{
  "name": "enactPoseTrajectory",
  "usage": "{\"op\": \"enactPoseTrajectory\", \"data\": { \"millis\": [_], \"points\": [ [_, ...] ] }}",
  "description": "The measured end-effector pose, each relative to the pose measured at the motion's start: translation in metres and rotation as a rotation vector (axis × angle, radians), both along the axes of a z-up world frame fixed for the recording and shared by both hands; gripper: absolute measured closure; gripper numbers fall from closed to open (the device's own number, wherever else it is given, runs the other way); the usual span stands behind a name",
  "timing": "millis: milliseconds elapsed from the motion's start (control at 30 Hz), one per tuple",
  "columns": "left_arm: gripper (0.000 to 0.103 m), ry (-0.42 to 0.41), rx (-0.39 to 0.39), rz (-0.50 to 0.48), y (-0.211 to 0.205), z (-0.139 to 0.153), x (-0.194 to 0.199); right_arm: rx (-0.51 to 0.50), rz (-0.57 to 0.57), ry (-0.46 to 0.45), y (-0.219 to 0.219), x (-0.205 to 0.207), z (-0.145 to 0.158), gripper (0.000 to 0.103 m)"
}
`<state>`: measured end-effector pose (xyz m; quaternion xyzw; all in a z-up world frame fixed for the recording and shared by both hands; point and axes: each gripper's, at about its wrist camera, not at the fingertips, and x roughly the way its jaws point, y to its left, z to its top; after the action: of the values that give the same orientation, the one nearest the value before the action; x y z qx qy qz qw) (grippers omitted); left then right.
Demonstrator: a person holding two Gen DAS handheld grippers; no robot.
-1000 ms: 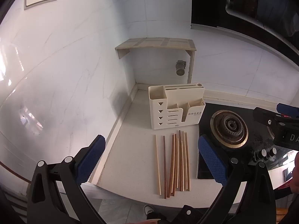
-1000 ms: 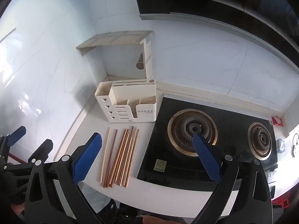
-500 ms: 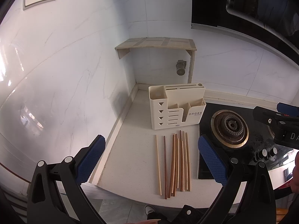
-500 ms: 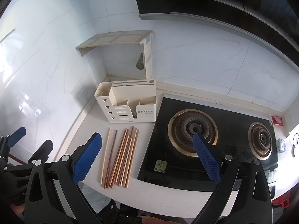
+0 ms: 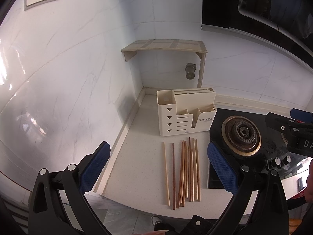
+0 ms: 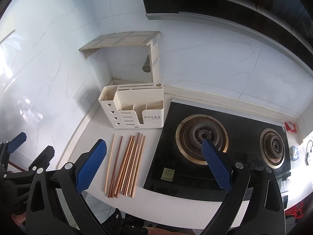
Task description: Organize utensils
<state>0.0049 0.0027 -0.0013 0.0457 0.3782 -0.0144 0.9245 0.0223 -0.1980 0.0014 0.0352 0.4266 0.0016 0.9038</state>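
Both spread and empty, left gripper (image 5: 158,166) and right gripper (image 6: 152,162) risk rolling thin wooden chopsticks (image 5: 183,172), seemingly loose, off the white countertop's (image 5: 137,166) front edge instead of into the cream plastic utensil holder (image 5: 185,113).

Cream utensil holder (image 5: 185,113) with triangle cut-outs and grey lettering. Chopsticks (image 5: 183,172) in pale tan, orange-brown, dark brown. White speckled worktop (image 5: 140,168). Black stove (image 6: 225,148), brass-ringed burners. Blue, diamond-textured fingers (image 5: 222,168) on black frames. White grey-veined wall tiles (image 5: 68,78).
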Motion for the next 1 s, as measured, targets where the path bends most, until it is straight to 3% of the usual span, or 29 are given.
{"op": "enactPoseTrajectory", "data": {
  "millis": [1000],
  "points": [
    [0.006,0.005,0.000,0.000,0.0012,-0.0002,0.0032,-0.009,0.000,0.001,0.0029,0.0021,0.0006,0.005]
  ]
}}
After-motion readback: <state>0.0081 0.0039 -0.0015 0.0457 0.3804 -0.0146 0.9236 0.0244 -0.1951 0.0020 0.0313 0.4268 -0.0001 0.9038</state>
